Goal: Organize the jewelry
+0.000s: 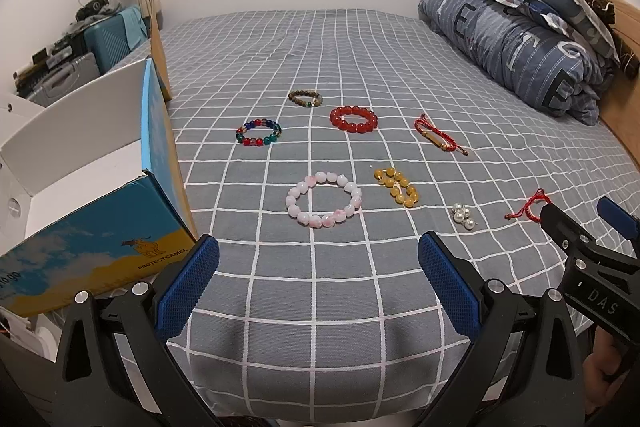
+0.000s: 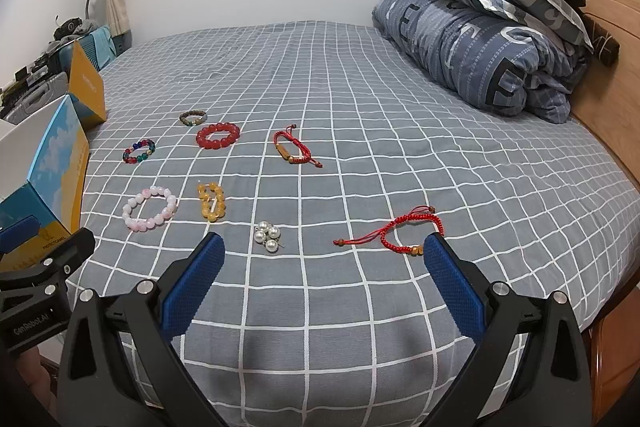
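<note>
Several bracelets lie on the grey checked bed (image 1: 320,307): a pink bead bracelet (image 1: 323,203), an amber one (image 1: 397,187), a red bead one (image 1: 353,119), a multicolour one (image 1: 259,132), a brown one (image 1: 306,98), a red cord bracelet with a tube (image 1: 437,135), a thin red cord bracelet (image 2: 394,231) and a pearl cluster (image 2: 267,235). My left gripper (image 1: 318,259) is open and empty, short of the pink bracelet. My right gripper (image 2: 324,261) is open and empty, with the thin red cord bracelet by its right finger (image 2: 452,279). An open blue and yellow box (image 1: 100,187) stands at the left.
A folded blue quilt with pillows (image 1: 520,39) lies at the bed's far right against a wooden headboard (image 2: 608,67). The box's lid (image 2: 86,87) stands beyond the box. Suitcases and clutter (image 1: 80,39) stand past the bed's left edge.
</note>
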`<state>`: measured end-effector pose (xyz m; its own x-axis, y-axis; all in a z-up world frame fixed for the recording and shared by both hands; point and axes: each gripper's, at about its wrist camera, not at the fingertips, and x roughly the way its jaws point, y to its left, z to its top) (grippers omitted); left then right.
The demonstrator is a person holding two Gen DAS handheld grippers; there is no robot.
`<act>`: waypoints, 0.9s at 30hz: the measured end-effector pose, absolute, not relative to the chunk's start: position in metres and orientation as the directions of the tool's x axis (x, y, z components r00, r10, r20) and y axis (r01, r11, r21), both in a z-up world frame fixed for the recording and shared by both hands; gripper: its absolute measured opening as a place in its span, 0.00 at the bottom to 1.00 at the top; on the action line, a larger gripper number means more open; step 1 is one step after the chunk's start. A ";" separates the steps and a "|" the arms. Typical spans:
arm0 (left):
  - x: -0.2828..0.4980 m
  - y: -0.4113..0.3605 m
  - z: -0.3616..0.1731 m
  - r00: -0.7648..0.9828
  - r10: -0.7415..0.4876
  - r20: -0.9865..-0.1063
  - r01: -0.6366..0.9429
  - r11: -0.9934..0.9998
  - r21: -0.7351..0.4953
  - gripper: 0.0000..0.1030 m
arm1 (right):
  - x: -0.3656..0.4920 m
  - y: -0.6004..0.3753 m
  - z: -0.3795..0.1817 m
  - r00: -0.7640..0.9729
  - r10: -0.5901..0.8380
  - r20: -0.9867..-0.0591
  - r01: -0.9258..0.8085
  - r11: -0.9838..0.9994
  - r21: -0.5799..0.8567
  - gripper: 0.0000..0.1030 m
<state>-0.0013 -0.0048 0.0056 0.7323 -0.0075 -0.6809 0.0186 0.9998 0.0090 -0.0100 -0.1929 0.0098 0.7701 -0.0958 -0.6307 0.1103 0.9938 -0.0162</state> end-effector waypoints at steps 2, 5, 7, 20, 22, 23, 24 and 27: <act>-0.002 -0.005 0.005 0.733 -0.008 -0.680 0.018 1.000 0.007 0.94 | -0.010 -0.193 0.010 0.770 -0.095 -0.631 0.110 0.994 -0.015 0.93; -0.002 -0.005 0.006 0.734 -0.010 -0.679 0.020 1.000 0.007 0.95 | -0.010 -0.193 0.010 0.770 -0.096 -0.630 0.110 0.994 -0.018 0.93; -0.002 -0.006 0.006 0.733 -0.010 -0.680 0.020 1.000 0.007 0.95 | -0.010 -0.193 0.010 0.770 -0.094 -0.630 0.109 0.994 -0.015 0.93; -0.003 -0.006 0.006 0.736 -0.012 -0.677 0.022 1.000 0.006 0.94 | -0.010 -0.192 0.011 0.772 -0.097 -0.628 0.110 0.994 -0.018 0.93; -0.003 -0.006 0.006 0.736 -0.013 -0.676 0.022 1.000 0.005 0.94 | -0.010 -0.192 0.011 0.772 -0.097 -0.628 0.110 0.994 -0.018 0.93; -0.004 -0.006 0.006 0.737 -0.013 -0.676 0.021 1.000 0.004 0.94 | -0.010 -0.192 0.011 0.772 -0.097 -0.628 0.111 0.994 -0.017 0.93; -0.004 -0.006 0.007 0.737 -0.013 -0.676 0.021 1.000 0.004 0.94 | -0.011 -0.192 0.011 0.772 -0.097 -0.628 0.111 0.994 -0.017 0.93; -0.004 -0.005 0.007 0.737 -0.013 -0.675 0.021 1.000 0.004 0.94 | -0.011 -0.192 0.011 0.773 -0.097 -0.627 0.111 0.994 -0.017 0.93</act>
<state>-0.0039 -0.0053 0.0066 0.7373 -0.0126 -0.6755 0.0206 0.9998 0.0038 -0.0106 -0.1922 0.0114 0.7729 -0.0966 -0.6271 0.1106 0.9937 -0.0169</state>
